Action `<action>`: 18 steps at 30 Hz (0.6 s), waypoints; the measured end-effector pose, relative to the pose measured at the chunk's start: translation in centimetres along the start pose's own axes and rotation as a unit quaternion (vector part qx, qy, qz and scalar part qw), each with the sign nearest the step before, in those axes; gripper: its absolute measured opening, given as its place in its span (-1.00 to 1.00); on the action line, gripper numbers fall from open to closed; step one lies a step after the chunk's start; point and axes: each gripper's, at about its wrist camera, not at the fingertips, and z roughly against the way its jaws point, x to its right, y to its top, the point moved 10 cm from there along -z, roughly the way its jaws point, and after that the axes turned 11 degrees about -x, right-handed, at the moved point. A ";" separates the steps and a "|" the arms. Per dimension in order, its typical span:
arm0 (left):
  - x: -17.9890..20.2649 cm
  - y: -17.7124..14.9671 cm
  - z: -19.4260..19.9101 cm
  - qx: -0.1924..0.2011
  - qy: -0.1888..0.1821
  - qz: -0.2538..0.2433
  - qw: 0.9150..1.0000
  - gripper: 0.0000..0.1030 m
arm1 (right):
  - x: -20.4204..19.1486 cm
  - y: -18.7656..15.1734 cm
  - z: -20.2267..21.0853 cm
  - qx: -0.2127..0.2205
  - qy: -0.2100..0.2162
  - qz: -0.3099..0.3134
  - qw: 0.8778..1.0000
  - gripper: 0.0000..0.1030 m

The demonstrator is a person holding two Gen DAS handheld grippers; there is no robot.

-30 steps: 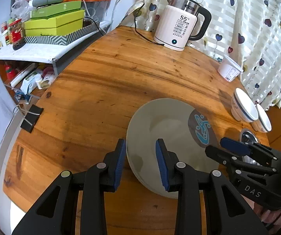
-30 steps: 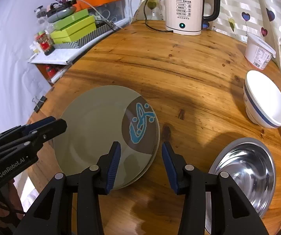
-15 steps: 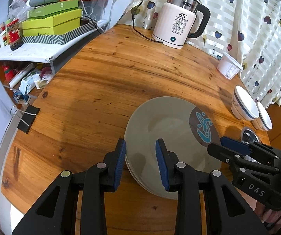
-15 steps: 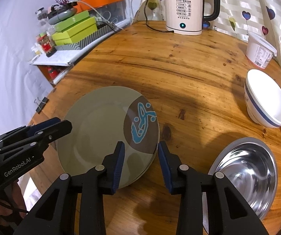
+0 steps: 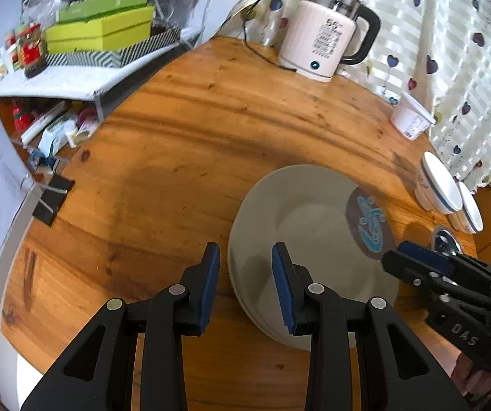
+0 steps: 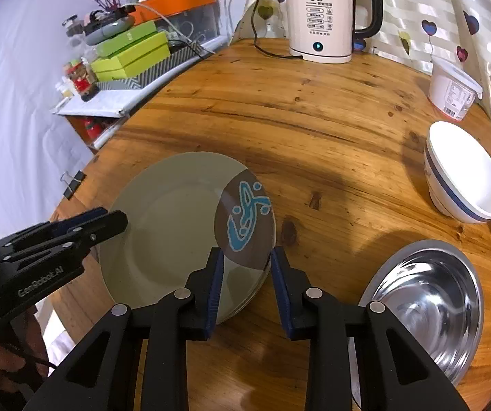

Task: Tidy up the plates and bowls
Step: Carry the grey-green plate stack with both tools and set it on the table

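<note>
A stack of grey-green plates (image 5: 307, 239) (image 6: 176, 229) with a blue fish motif lies on the round wooden table (image 5: 194, 144). My left gripper (image 5: 245, 284) is open, its jaws straddling the stack's left rim. My right gripper (image 6: 247, 287) is open, its jaws astride the stack's right rim by the fish motif. Each gripper shows in the other's view, the right one (image 5: 413, 257) and the left one (image 6: 108, 219). A steel bowl (image 6: 423, 304) sits at right. Two white bowls (image 6: 464, 174) with blue stripes stand beyond it.
A white electric kettle (image 6: 320, 13) with its cord stands at the table's far edge. A white lidded tub (image 6: 451, 92) is at far right. A cluttered shelf with green boxes (image 5: 101, 30) is left of the table. A binder clip (image 5: 53, 198) is on the left edge.
Both grippers have drawn back and up slightly from the plate stack. The right gripper's jaws have narrowed a little. The plates have not moved.
</note>
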 end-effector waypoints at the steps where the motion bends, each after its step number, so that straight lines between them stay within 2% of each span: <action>1: 0.0 -0.1 -0.1 -0.002 -0.002 0.001 1.000 -0.36 | 0.0 0.0 0.0 -0.001 0.001 -0.001 1.000 -0.46; 18: 0.9 -0.3 -0.6 -0.009 -0.006 -0.013 1.000 -0.36 | 0.0 -0.3 -0.9 -0.017 0.011 -0.015 1.000 -0.41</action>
